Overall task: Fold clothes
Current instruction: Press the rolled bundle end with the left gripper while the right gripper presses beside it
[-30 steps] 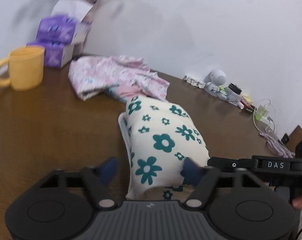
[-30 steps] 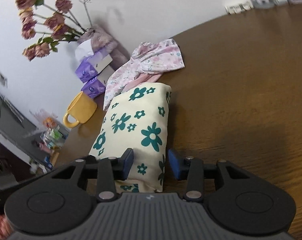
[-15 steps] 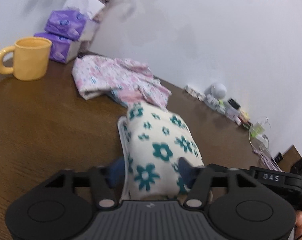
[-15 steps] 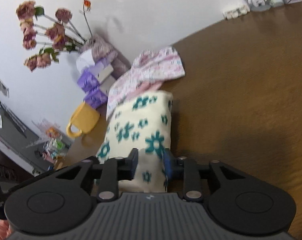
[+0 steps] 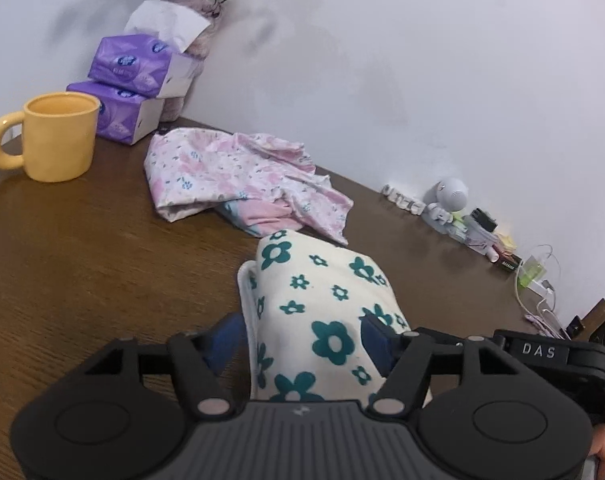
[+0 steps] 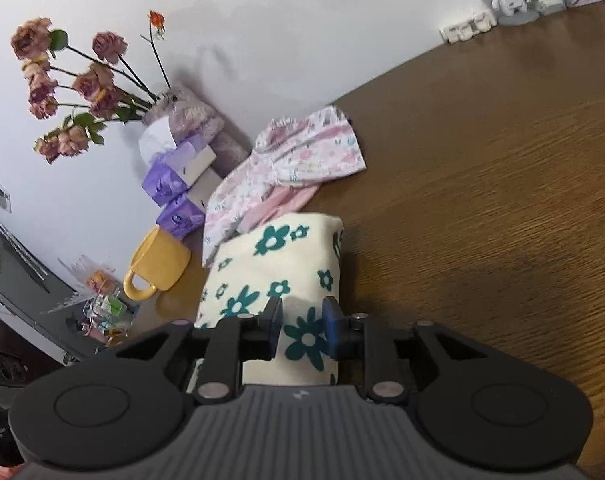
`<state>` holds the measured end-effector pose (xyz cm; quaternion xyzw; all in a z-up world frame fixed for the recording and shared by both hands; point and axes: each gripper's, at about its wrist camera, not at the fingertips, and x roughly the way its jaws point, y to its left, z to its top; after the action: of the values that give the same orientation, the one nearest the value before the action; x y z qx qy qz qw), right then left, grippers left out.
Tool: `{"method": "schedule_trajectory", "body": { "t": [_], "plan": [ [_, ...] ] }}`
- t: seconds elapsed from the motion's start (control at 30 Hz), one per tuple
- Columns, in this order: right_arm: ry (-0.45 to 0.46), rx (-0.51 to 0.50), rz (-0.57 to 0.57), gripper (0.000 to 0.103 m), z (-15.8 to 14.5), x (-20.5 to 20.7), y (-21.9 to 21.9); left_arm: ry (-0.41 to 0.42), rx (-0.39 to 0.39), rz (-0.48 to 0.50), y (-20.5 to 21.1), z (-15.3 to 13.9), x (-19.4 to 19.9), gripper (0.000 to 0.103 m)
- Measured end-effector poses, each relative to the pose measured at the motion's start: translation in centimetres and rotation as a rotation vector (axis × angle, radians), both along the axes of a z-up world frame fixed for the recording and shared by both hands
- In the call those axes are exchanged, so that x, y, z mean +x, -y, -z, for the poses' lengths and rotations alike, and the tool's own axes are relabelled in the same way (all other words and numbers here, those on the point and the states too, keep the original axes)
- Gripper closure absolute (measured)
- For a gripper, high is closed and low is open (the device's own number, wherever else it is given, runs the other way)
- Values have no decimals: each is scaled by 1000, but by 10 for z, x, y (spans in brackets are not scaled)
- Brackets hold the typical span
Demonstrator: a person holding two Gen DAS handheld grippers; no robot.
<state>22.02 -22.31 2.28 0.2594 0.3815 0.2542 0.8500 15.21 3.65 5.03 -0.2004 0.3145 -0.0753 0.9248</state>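
Cloth (image 5: 322, 312) with green flowers lies folded compact; both grippers, left (image 5: 302, 344) and right (image 6: 302, 326), pinch it. Pink garment (image 5: 238, 176) behind lies crumpled, seemingly left to fold.

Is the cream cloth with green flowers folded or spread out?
Folded. The cream cloth forms a compact thick bundle with layered edges on the table.

1. I see a cream garment (image 5: 322, 312) with teal flowers.
2. Pink floral-print clothes (image 5: 238, 172) behind it.
3. Yellow mug (image 5: 56, 136), purple tissue packs (image 5: 130, 80).
4. Dark brown wood-grain table (image 6: 482, 200).
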Motion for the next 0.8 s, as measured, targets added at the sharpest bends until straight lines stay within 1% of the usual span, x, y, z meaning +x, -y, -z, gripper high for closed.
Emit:
{"method": "schedule_trajectory", "body": {
  "t": [0.03, 0.07, 0.13, 0.17, 0.23, 0.27, 0.3, 0.33, 0.37, 0.43, 0.47, 0.53, 0.57, 0.6, 0.63, 0.67, 0.7, 0.77, 0.8],
  "plan": [
    [-8, 7, -1, 86, 3, 1, -1, 3, 0, 7, 0, 0, 0, 80],
    [2, 1, -3, 87, 2, 0, -2, 8, 5, 10, 1, 0, 0, 78],
    [17, -10, -10, 88, 0, -1, -3, 18, 14, 17, 2, 0, 0, 78],
    [16, -11, -10, 88, 0, 1, -1, 23, 13, 10, 1, -1, 0, 76],
    [9, -3, 3, 85, 0, 5, 1, 32, 7, -9, -1, -4, 2, 58],
    [5, 4, 15, 84, 1, 7, 3, 32, 5, -23, -2, -4, 4, 46],
    [4, 5, 13, 83, 2, 8, 1, 38, 13, -26, -2, -4, 6, 46],
    [4, 6, 10, 84, 2, 10, -1, 33, 13, -14, -1, -2, 8, 57],
    [3, 7, 7, 86, 3, 11, -3, 25, 10, 2, 0, 0, 11, 82],
    [21, -12, -4, 88, 2, 9, -6, 26, 24, 14, 2, 2, 11, 83],
    [28, -19, -7, 88, 1, 8, -6, 32, 21, 10, 1, 1, 10, 80],
    [22, -14, -4, 86, 0, 12, -4, 40, 9, -8, -2, -2, 12, 64],
    [16, -7, 9, 85, 0, 15, -2, 39, 6, -19, -2, -2, 14, 48],
    [10, -2, 12, 81, 1, 17, -3, 36, 5, -28, -3, -1, 16, 48],
    [4, 3, 16, 81, 2, 20, -3, 34, 4, -37, -3, -1, 18, 53],
    [-2, 7, 20, 81, 3, 23, -3, 23, -8, -20, -3, 1, 20, 77],
    [-4, 10, 12, 89, 4, 23, -5, 5, -27, -5, -4, 4, 22, 81],
    [5, 2, -1, 89, 4, 22, -8, 4, -45, -12, -8, 4, 25, 79],
    [16, -9, -6, 89, 2, 21, -9, 6, -53, -17, -10, 3, 26, 73]
  ]
}}
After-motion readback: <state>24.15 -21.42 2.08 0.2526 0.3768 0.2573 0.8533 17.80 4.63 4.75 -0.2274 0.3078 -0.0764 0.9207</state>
